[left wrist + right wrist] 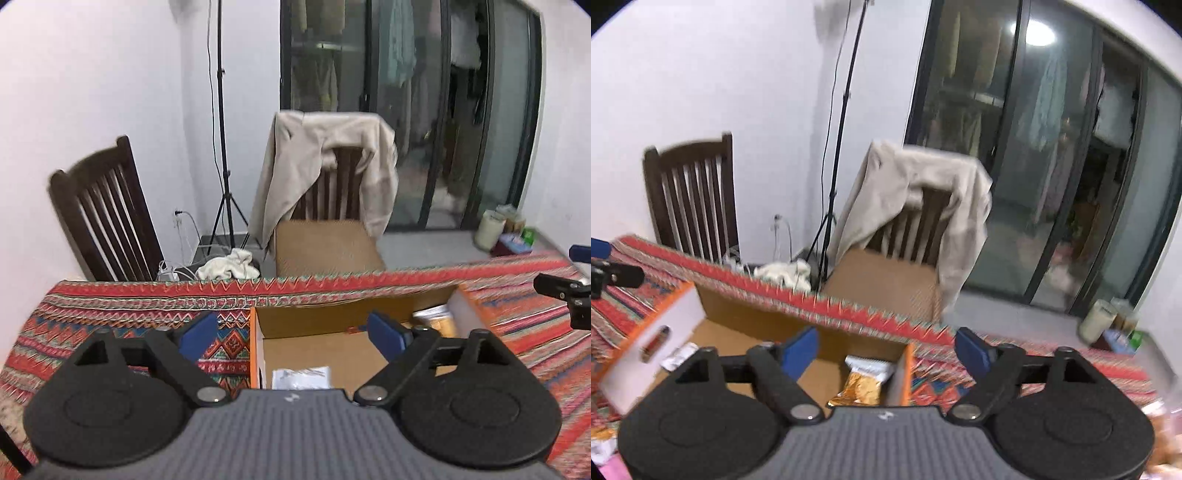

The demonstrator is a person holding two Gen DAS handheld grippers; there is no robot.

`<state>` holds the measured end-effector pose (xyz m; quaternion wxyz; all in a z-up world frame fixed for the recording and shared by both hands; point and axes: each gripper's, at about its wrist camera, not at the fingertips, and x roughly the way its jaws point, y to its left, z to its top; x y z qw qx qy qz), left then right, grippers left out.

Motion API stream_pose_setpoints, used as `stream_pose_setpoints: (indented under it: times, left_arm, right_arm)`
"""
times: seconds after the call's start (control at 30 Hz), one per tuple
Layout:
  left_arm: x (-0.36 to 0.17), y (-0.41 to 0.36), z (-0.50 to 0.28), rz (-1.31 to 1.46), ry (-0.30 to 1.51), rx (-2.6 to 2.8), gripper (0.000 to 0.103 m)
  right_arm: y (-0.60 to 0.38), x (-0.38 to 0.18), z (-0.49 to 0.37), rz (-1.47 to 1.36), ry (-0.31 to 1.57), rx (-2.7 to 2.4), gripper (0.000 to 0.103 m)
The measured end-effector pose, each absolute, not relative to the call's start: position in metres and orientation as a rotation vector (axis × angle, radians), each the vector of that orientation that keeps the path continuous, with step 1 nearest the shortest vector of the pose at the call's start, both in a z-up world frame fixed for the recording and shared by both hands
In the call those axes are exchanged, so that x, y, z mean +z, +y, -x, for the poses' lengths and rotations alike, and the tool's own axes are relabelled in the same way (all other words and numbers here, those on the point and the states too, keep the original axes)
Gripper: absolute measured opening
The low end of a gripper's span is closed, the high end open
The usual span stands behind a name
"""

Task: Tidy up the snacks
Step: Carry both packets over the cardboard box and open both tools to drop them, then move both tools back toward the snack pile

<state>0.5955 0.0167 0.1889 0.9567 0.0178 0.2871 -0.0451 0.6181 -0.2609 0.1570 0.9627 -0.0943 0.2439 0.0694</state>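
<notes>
Both the left hand-held gripper [295,330] and the right hand-held gripper [886,349] stand wide and empty above the cardboard box [768,314] at the desk's [110,325] far edge. A gold snack packet [862,386] lies in the box's right corner: probably light, crinkly, slippery and crushable, best pinched gently at a sealed end.
</notes>
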Motion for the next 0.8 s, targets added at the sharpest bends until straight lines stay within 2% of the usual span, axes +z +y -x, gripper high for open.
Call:
stream_pose_setpoints:
  times: [0.13,0.2,0.3,0.37,0.63,0.8]
  left_arm:
    - [0.229,0.023,-0.524,-0.034,0.535,-0.112,0.1]
    - [0.241,0.024,-0.48,-0.047,0.5,-0.126,0.103]
    - [0.249,0.025,-0.419,-0.05,0.448,-0.136,0.103]
    - [0.248,0.026,-0.377,-0.031,0.423,-0.137,0.103]
    - [0.207,0.04,-0.229,0.065,0.327,-0.088,0.103]
    - [0.164,0.037,-0.155,0.056,0.269,-0.055,0.103]
  right_arm:
    - [-0.281,0.211,-0.551,0.163,0.462,0.158,0.094]
    - [-0.291,0.228,-0.519,0.146,0.448,0.171,0.095]
    - [-0.308,0.245,-0.463,0.107,0.428,0.198,0.097]
    - [-0.317,0.25,-0.42,0.09,0.399,0.216,0.103]
    - [-0.331,0.225,-0.265,0.071,0.266,0.298,0.103]
    - [-0.324,0.18,-0.176,0.124,0.188,0.292,0.103]
